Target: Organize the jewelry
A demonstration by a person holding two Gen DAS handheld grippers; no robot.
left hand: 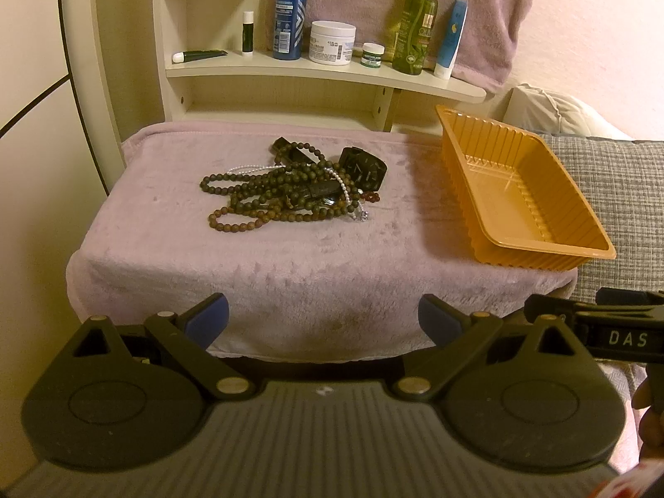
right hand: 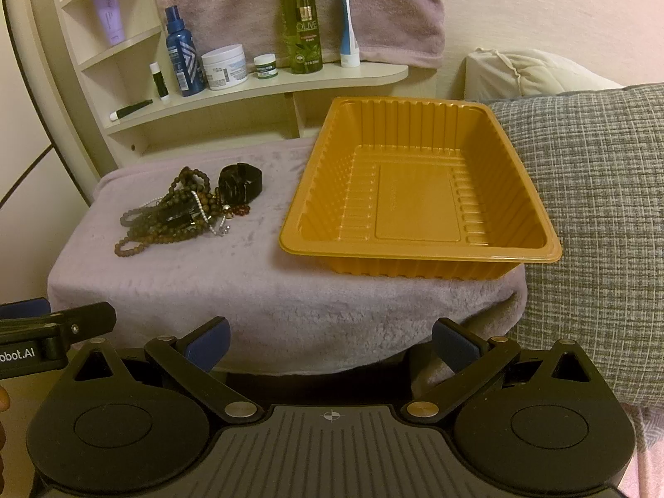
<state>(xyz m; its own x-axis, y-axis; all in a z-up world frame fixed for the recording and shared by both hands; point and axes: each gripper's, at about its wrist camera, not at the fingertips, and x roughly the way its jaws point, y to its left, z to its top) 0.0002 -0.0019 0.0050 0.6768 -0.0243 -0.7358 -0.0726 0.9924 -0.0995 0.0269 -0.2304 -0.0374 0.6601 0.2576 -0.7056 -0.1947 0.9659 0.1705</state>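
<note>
Hand-held gripper faces bare orange tray; jewelry pile alongside.

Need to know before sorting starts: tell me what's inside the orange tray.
Nothing shows inside the tray: its ribbed floor is bare in both views. The jewelry lies heaped on the blanket beside it. Nothing hides the floor.

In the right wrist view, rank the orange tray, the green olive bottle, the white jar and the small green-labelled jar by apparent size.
Largest to smallest:
1. orange tray, though it sits nearest the camera
2. green olive bottle
3. white jar
4. small green-labelled jar
The last three share one shelf, so their order is reliable.
</note>
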